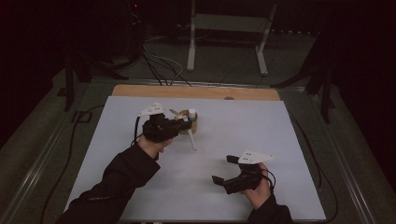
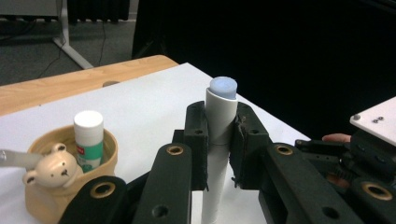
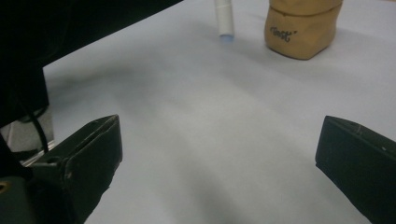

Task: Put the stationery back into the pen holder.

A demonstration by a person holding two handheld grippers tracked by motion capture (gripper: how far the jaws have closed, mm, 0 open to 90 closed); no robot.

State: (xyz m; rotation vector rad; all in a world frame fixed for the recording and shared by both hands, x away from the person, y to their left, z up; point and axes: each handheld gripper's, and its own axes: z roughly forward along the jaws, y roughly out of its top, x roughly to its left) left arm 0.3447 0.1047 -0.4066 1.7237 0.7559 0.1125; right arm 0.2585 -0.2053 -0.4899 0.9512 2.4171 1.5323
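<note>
Between the left gripper point(image 2: 219, 140)'s matte jaws sits a smooth white tube point(image 2: 218, 140)—pinched; right gripper point(image 3: 219, 154)'s spread.

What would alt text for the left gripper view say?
Black tongs clamp an upright white tube with a pale blue tip. To the left, a tan cup holds a green-and-white stick and a small bear figure.

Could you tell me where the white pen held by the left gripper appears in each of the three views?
High view: white pen slants down from the left gripper, left of centre.
Left gripper view: centre, upright between the jaws.
Right gripper view: top centre, tip showing.
Shared landmark: the tan pen holder beside it.
</note>
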